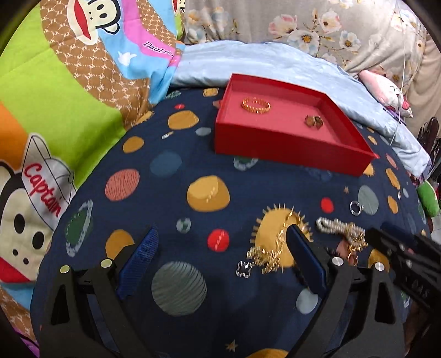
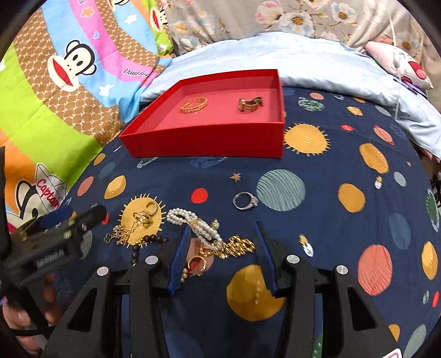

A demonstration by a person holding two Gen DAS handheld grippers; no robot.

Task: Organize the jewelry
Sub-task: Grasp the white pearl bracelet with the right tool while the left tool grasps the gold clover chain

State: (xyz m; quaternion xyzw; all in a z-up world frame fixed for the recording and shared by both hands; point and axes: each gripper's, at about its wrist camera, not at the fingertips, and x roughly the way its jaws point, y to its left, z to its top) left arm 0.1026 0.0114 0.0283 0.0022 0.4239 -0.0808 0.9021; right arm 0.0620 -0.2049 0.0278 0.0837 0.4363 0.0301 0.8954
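Observation:
A red tray (image 1: pixel 275 146) (image 2: pixel 204 143) sits on the navy planet-print cloth and holds a gold bangle (image 1: pixel 256 106) (image 2: pixel 193 104) and a rose-gold cuff (image 1: pixel 314 121) (image 2: pixel 249 104). A jewelry pile lies in front: pearl bracelet (image 2: pixel 193 220) (image 1: pixel 330 224), gold chain (image 2: pixel 237 245), gold rings with chain (image 2: pixel 142 217) (image 1: pixel 270 253), dark beads (image 2: pixel 148 241), silver ring (image 2: pixel 245 201) (image 1: pixel 356 208). My right gripper (image 2: pixel 222 234) is open, its fingers either side of the pearls and chain. My left gripper (image 1: pixel 220 231) is open and empty, left of the pile.
A cartoon monkey quilt (image 1: pixel 55 96) lies on the left. A pale blue pillow (image 2: pixel 275 55) lies behind the tray and a floral fabric (image 1: pixel 303 22) beyond it. A pink plush (image 1: pixel 386 91) is at the back right. The left gripper's body (image 2: pixel 55 242) shows in the right wrist view.

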